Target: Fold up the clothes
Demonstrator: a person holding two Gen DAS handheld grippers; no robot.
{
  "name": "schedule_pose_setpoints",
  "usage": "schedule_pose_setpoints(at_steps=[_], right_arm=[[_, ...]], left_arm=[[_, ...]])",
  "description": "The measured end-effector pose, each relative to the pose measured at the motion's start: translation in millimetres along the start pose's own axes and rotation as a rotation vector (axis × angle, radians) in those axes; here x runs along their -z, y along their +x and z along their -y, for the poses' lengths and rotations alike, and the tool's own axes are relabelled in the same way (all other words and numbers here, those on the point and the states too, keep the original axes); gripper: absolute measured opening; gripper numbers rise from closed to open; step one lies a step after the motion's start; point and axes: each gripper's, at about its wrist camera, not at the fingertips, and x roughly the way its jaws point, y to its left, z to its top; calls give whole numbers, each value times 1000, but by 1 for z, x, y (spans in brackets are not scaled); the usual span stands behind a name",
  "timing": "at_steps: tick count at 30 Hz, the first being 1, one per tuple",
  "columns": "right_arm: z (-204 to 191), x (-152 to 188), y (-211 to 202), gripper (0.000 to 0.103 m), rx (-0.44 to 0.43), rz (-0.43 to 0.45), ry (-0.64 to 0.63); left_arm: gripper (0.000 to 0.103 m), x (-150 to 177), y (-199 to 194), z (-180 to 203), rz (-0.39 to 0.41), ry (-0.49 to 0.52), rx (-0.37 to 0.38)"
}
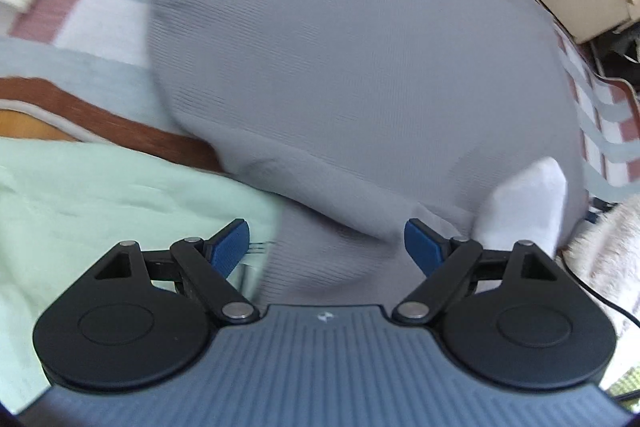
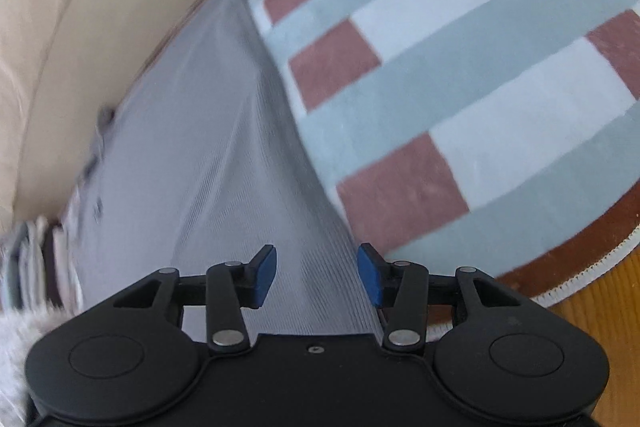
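Both jaws wide over grey shirt (image 1: 352,67)

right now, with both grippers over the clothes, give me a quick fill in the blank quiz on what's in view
1. The grey ribbed knit shirt lies on a checked rug of red-brown, white and pale ____ patches.
2. The left gripper has its blue-padded fingers spread ____.
3. Left of the shirt's hem lies a pale ____ garment.
4. The right gripper holds ____ between its fingers.

Missing words: blue; open; green; nothing
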Motion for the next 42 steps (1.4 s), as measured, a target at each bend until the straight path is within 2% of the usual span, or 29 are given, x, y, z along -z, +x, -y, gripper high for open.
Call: schedule_pose_setpoints(at_steps=[1, 3, 4, 6, 7, 8, 11, 12, 13, 16, 18, 19, 24, 28, 33, 35, 37, 40, 41, 42], right_arm=[[0, 1, 3, 51, -16, -23, -5], [1, 3, 7, 52, -61, -39, -2], [0, 3, 9, 52, -78, -42, -9], [-3, 6, 15, 41, -103, -50, -38], [-4, 7, 19, 20, -101, -52, -53], [-4, 9, 21, 5, -96, -43, -54], [2, 12, 20, 5, -93, 27, 3], [2, 12, 19, 5, -99, 50, 12], [1, 10, 17, 5, -103, 67, 11], [-4, 1, 11, 4, -154, 100, 10], [-11, -11, 10, 4, -175, 110, -10], [-17, -21, 11, 4, -182, 109, -25], [-64, -70, 15, 4, -199, 131, -134], [-105, -96, 13, 4, -225, 186, -198], [-138, -125, 21, 4, -219, 220, -222], [-154, -135, 31, 4, -177, 226, -272], [-169, -147, 45, 5, -78, 207, -359], [-174, -158, 65, 16, 41, 179, -434], [-169, -161, 71, 29, 42, 163, -431], [-159, -164, 75, 30, 23, 141, -409]], left_arm=[[96, -1, 5, 3, -20, 28, -34], [96, -2, 15, 10, -43, 85, -127], [96, -2, 19, 11, -52, 95, -150], [98, 0, 25, 12, -72, 80, -165], [98, 2, 27, 13, -77, 75, -171], [98, 3, 29, 14, -79, 77, -177], [97, 7, 31, 21, -71, 111, -194], [93, 6, 30, 24, -57, 111, -191], [74, 6, 28, 26, -42, 111, -188], [34, 3, 23, 33, 1, 112, -179], [15, 1, 20, 38, 30, 113, -172], [11, -2, 18, 41, 48, 121, -174], [8, -40, 1, 69, 154, 222, -233], [8, -65, -16, 81, 229, 225, -242], [8, -100, -11, 87, 253, 248, -274], [8, -121, 0, 91, 256, 269, -295], [8, -143, 15, 94, 252, 285, -312], [8, -161, 37, 89, 201, 212, -298], [8, -164, 45, 85, 185, 186, -293], [10, -165, 52, 80, 172, 163, -289]])
